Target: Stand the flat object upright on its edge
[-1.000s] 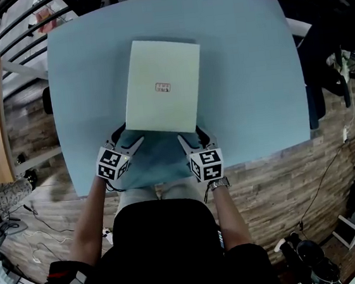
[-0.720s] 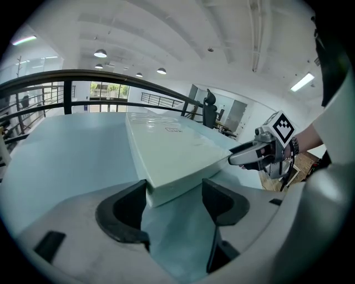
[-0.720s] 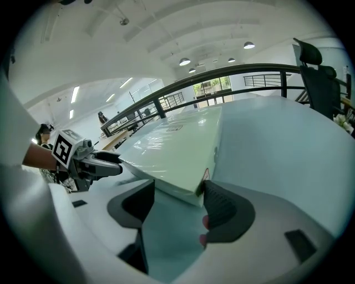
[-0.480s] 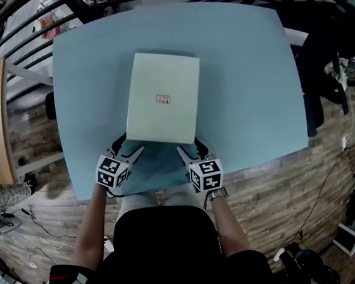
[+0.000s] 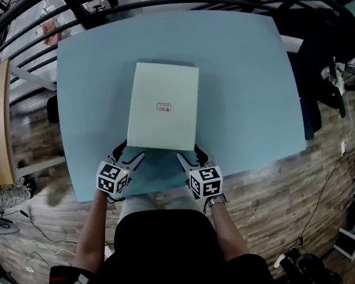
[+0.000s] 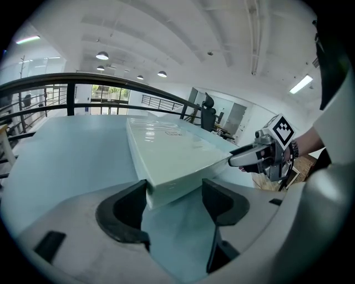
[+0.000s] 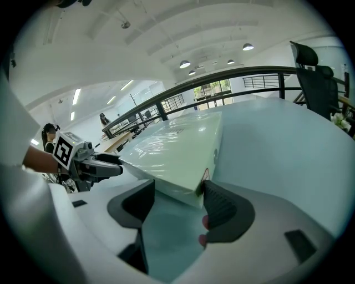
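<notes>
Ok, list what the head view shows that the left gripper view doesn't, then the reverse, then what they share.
Head view only: the table's full outline, the wooden floor, the left gripper's marker cube. Left gripper view only: the left gripper's jaws gripping the flat box's near corner, that edge raised off the table, and ceiling lights. Both: the box, the table, the right gripper.
</notes>
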